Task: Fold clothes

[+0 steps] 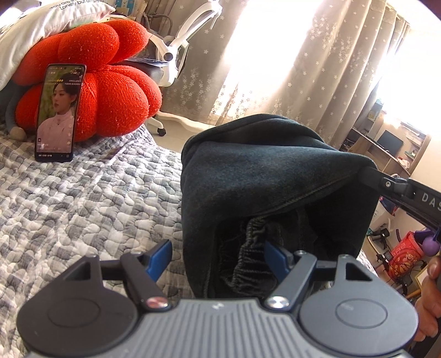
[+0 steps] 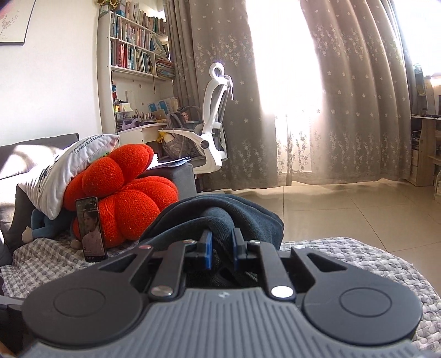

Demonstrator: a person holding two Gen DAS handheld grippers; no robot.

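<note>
Mid-fold: right tool (image 2: 222,247) clamps the dark sweatpants (image 1: 275,176), lifted off the bed (image 1: 82,198); left tool (image 1: 217,256) gapes around the elastic waistband (image 1: 248,247), ungripped. Next, pinch it.

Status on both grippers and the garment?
Right gripper shut on dark garment, lifted off quilt. Left gripper open, garment between fingers. Phone clear.

Upper left of my left view, phone (image 1: 58,113) propped against cushion (image 1: 110,82), pillow (image 1: 41,22) on top; garment (image 1: 261,179) center-right on the quilt (image 1: 82,198).
</note>
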